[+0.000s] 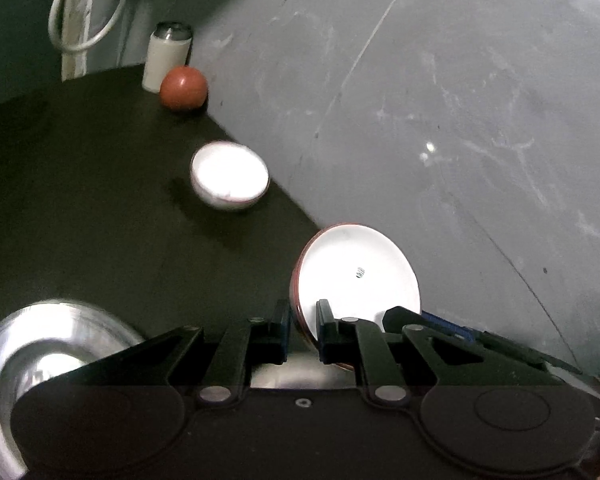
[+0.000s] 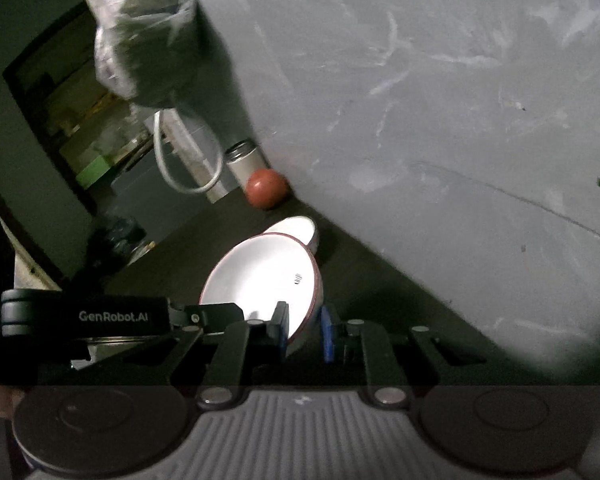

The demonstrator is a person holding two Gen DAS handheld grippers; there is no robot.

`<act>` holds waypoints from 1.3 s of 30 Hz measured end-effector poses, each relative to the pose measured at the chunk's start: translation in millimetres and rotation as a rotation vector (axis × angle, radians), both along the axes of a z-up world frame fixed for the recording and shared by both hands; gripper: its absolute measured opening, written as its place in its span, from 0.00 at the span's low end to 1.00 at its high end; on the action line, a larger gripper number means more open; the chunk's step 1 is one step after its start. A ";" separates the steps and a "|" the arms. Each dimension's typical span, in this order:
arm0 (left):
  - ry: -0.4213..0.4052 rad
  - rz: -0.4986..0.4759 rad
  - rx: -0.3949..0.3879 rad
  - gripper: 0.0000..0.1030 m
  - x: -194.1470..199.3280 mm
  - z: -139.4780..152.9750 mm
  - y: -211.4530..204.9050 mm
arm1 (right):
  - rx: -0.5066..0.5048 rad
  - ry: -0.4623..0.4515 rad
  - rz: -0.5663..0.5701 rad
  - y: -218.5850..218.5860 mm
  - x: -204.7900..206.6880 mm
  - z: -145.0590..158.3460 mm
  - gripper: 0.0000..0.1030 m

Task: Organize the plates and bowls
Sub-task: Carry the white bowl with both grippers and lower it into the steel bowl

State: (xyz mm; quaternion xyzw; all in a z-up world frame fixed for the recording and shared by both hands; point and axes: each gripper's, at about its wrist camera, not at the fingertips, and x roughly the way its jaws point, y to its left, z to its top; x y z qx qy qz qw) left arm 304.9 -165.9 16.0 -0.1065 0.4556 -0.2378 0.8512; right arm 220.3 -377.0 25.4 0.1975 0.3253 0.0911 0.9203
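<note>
A: Left wrist view first?

B: The left gripper [image 1: 303, 330] pinches the rim of a white bowl with a reddish-brown outside [image 1: 356, 276], tilted up over the dark countertop [image 1: 80, 184] beside the grey wall [image 1: 440, 100]. A second white bowl [image 1: 230, 176] sits further back, then a red ball [image 1: 183, 88] and a white cylindrical canister [image 1: 166, 58]. A shiny steel bowl [image 1: 40, 344] lies lower left.

A: Right wrist view?

B: The right gripper [image 2: 305, 330] clamps the same bowl's [image 2: 260, 276] opposite rim. The other gripper's [image 2: 224, 312] black body reaches in from the left.

White plate [image 1: 356, 272], red-brown rim, small dark mark at centre; white bowl [image 1: 230, 176]; red-brown ball [image 1: 183, 88], upper left; black table [image 1: 100, 200]; grey wall [image 1: 460, 100].
</note>
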 end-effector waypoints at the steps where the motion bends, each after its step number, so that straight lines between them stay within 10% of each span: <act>1: 0.008 -0.001 -0.003 0.13 -3.6 -2.3 2.1 | -0.003 0.006 0.011 1.5 -4.4 0.6 0.18; 39: 0.301 0.000 0.078 0.15 -25.8 -54.5 9.6 | -0.150 0.315 0.190 32.5 -35.2 -21.7 0.18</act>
